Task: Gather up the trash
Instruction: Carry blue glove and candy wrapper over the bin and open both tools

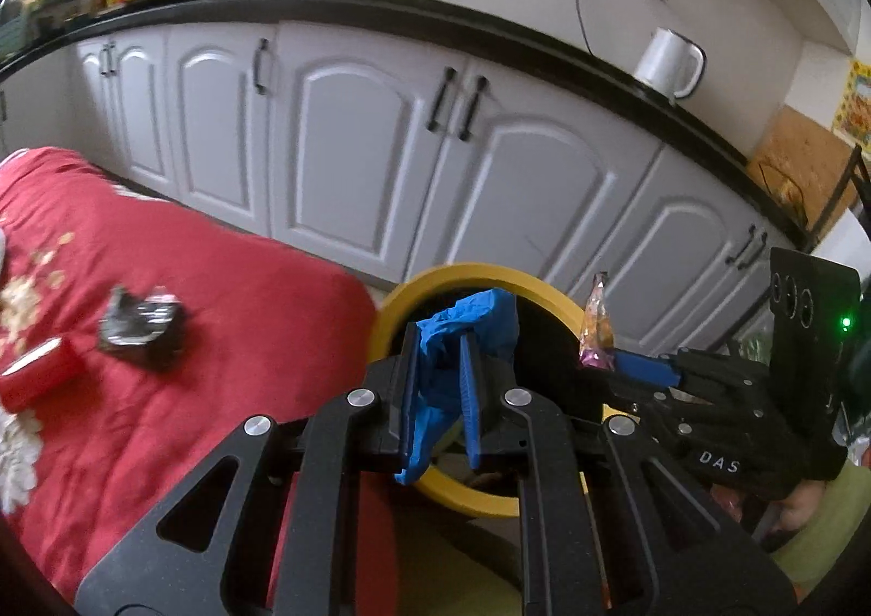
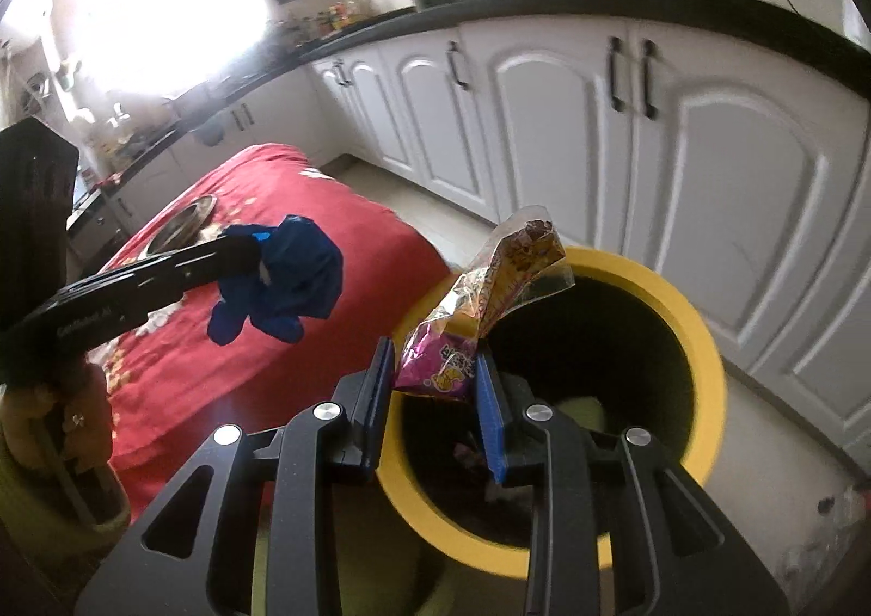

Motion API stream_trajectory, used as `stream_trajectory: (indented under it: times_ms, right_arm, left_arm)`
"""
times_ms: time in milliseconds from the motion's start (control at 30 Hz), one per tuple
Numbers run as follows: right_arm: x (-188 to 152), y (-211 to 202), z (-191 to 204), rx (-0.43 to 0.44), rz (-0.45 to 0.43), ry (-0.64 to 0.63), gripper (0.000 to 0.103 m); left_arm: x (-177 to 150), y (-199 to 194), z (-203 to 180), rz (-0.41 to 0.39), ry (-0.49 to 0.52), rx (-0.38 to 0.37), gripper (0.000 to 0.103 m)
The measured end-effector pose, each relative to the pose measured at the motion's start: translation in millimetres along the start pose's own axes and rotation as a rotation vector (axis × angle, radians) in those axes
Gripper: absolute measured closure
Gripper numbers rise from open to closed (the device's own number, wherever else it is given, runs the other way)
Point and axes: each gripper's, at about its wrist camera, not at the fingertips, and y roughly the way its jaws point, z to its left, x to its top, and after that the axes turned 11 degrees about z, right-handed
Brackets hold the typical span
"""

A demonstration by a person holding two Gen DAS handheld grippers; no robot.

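My left gripper (image 1: 442, 387) is shut on a crumpled blue glove (image 1: 468, 322) and holds it over the near rim of the yellow bin (image 1: 392, 311). The same glove (image 2: 283, 284) shows in the right wrist view, hanging over the red cloth beside the bin. My right gripper (image 2: 435, 387) is shut on a purple and yellow snack wrapper (image 2: 490, 300) above the yellow bin's (image 2: 702, 344) dark opening. The wrapper (image 1: 596, 327) also shows in the left wrist view, above the bin's right side. A crumpled black and silver wrapper (image 1: 139, 325) lies on the red cloth.
A red flowered cloth (image 1: 163, 431) covers the table left of the bin. A small red box (image 1: 38, 379) lies at its left edge, and a metal bowl (image 2: 185, 224) at the far end. White cabinets (image 1: 348, 153) under a black counter stand behind. A white kettle (image 1: 669, 63) sits on the counter.
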Motion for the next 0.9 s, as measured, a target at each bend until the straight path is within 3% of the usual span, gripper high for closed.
stream_trajectory:
  times_ms: [367, 467, 533, 567, 700, 900]
  right_arm:
    - [-23.7, -0.2, -32.2, -0.015, 0.026, 0.052, 0.074]
    - [-26.1, 4.3, -38.4, -0.009, 0.031, 0.076, 0.073]
    - [-28.0, 5.6, -42.3, -0.008, 0.033, 0.094, 0.066]
    - [-28.4, 5.8, -44.2, -0.010, 0.032, 0.100, 0.059]
    - [-29.3, 6.7, -48.7, -0.013, 0.028, 0.114, 0.051]
    - [-27.9, 5.6, -46.9, -0.017, 0.026, 0.111, 0.049]
  left_arm:
    - [9.0, 49.9, -28.1, 0.082, 0.054, -0.008, 0.094]
    - [13.1, 55.5, -27.7, 0.087, 0.039, -0.005, 0.074]
    - [14.5, 56.3, -25.1, 0.082, 0.025, 0.006, 0.053]
    - [15.1, 55.8, -23.6, 0.081, 0.020, 0.007, 0.051]
    - [14.7, 53.0, -14.5, 0.078, -0.020, -0.010, 0.026]
    - [11.4, 41.6, -6.7, 0.059, -0.047, -0.011, 0.011]
